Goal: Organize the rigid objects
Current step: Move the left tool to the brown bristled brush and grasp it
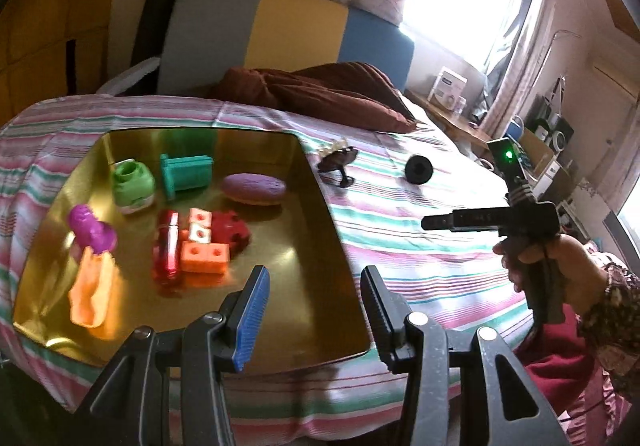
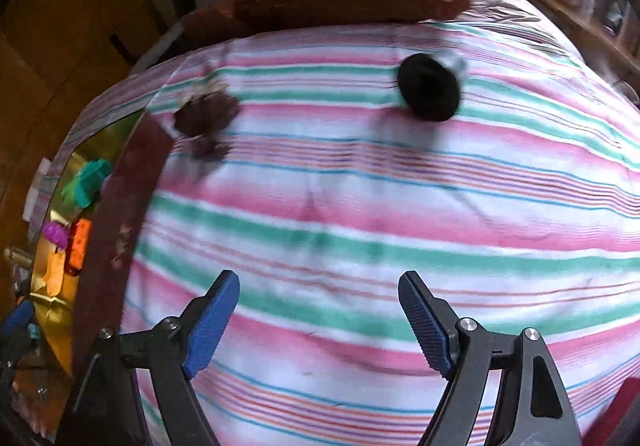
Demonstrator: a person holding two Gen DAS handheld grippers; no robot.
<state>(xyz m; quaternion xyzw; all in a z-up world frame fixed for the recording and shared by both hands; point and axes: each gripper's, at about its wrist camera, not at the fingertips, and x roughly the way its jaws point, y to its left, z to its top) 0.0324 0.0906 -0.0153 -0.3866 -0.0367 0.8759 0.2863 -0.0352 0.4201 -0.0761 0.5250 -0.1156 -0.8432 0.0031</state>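
Left wrist view: left gripper [image 1: 314, 310] jaws apart, nothing between them, hovering over near edge of gold tray [image 1: 316, 246] on striped bedsheet [image 1: 400, 258]. Tray holds green bottle [image 1: 133, 182], teal block [image 1: 186, 174], purple oval [image 1: 254, 188], red pieces, orange block [image 1: 205, 256], magenta figure [image 1: 92, 232]. Outside the tray on the sheet: small brown goblet [image 1: 338, 162], black round knob [image 1: 419, 169].

Right wrist view: right gripper [image 2: 319, 320] jaws wide, empty, above sheet; black knob [image 2: 430, 86] well ahead, blurred brown goblet [image 2: 206, 116] beside the tray's edge
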